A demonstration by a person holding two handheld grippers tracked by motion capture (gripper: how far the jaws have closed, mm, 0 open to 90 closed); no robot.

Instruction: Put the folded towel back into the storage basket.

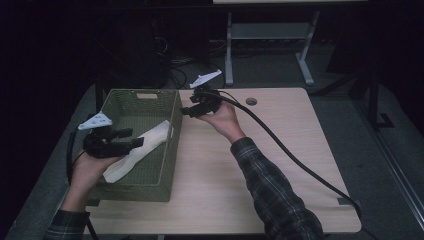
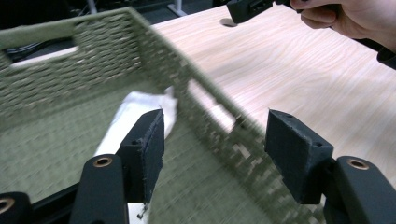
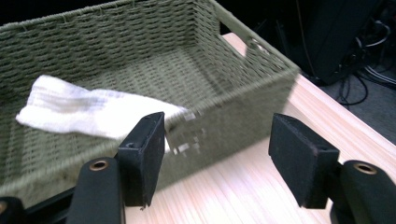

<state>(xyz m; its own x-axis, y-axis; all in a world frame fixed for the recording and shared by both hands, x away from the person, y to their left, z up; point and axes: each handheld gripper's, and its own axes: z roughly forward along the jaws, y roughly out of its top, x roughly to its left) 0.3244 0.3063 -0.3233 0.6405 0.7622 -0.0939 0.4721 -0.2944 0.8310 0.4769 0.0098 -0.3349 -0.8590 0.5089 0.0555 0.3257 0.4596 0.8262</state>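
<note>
A green woven basket point(image 1: 135, 192) stands on the left part of the wooden table point(image 1: 280, 150). A white cloth point(image 1: 145, 147) lies in it, one end draped over its right rim. My left gripper point(image 1: 132, 137) hovers over the basket's left side, open, with nothing between its jaws. In the left gripper view the basket's wall point(image 2: 93, 60) and the cloth point(image 2: 130, 112) lie beyond the open left gripper point(image 2: 215, 135). My right gripper point(image 1: 187, 106) is held just outside the basket's far right corner, open and empty. In the right gripper view the right gripper point(image 3: 217, 144) faces the basket point(image 3: 140, 42) and cloth point(image 3: 84, 109).
A thick black cable point(image 1: 300, 165) trails from the right gripper across the table to its front right corner. A round cable hole point(image 1: 251, 101) sits near the far edge. A grey metal frame point(image 1: 270, 40) and loose wires stand on the dark floor behind.
</note>
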